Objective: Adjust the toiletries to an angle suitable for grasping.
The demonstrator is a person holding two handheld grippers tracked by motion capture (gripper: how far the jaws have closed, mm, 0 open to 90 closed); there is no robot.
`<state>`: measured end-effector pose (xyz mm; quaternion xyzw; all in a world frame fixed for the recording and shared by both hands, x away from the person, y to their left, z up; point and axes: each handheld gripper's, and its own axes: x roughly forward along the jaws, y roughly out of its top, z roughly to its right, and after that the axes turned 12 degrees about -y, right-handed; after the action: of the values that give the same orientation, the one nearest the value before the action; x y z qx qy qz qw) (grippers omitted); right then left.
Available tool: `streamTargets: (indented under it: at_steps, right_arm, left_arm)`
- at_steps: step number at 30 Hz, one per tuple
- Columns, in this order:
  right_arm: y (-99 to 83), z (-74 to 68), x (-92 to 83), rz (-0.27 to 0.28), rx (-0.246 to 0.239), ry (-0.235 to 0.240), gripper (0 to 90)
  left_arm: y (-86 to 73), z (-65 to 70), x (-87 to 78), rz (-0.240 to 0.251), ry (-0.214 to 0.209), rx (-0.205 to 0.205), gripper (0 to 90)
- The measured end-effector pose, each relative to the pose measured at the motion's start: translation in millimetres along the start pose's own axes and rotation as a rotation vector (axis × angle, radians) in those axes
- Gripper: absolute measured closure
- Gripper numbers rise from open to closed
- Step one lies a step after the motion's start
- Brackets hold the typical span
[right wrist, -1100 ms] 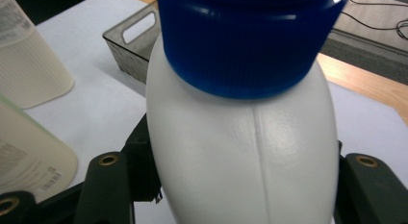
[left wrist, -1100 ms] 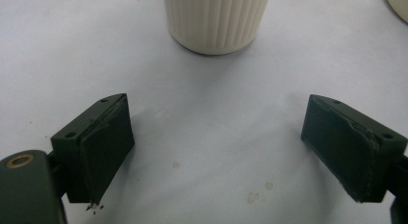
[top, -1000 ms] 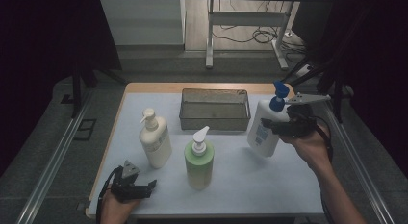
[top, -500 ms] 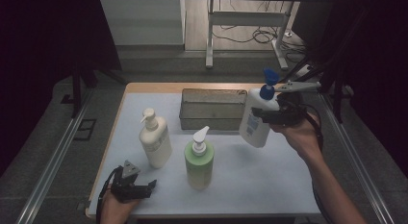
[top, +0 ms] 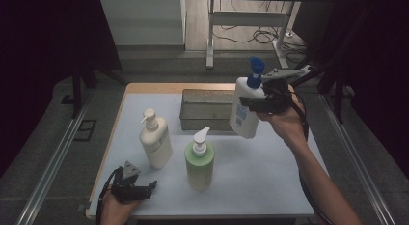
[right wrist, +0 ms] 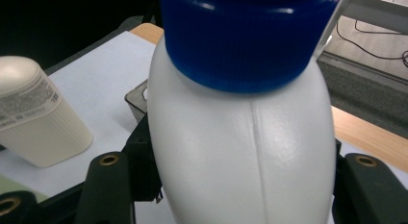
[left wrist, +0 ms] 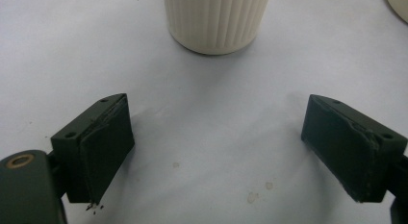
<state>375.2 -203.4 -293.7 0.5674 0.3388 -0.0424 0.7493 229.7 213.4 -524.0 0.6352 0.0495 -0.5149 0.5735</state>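
Observation:
A white bottle with a blue pump hangs tilted in the air over the right end of the grey basket. My right gripper is shut on its upper body. In the right gripper view the white bottle sits between the jaws of that gripper, under its blue cap. My left gripper rests at the table's front left, open and with nothing in it. In the left gripper view the left gripper faces the base of a ribbed cream bottle.
A cream pump bottle and a green pump bottle stand upright in front of the basket. The white mat has free room at its right front. A wooden table edge runs behind it. Metal rails flank both sides.
My right gripper has carried the white bottle up and to the left, from the table's right side toward the basket. The left gripper has stayed put.

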Motion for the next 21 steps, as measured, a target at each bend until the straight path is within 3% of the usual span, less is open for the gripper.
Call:
streamTargets:
  at_steps: [21]
  right_arm:
    - [35.8, -19.5, 39.3, 0.013, 0.009, -0.031, 39.7]
  left_arm:
    - [0.0, -0.1, -0.1, -0.002, 0.001, 0.001, 10.4]
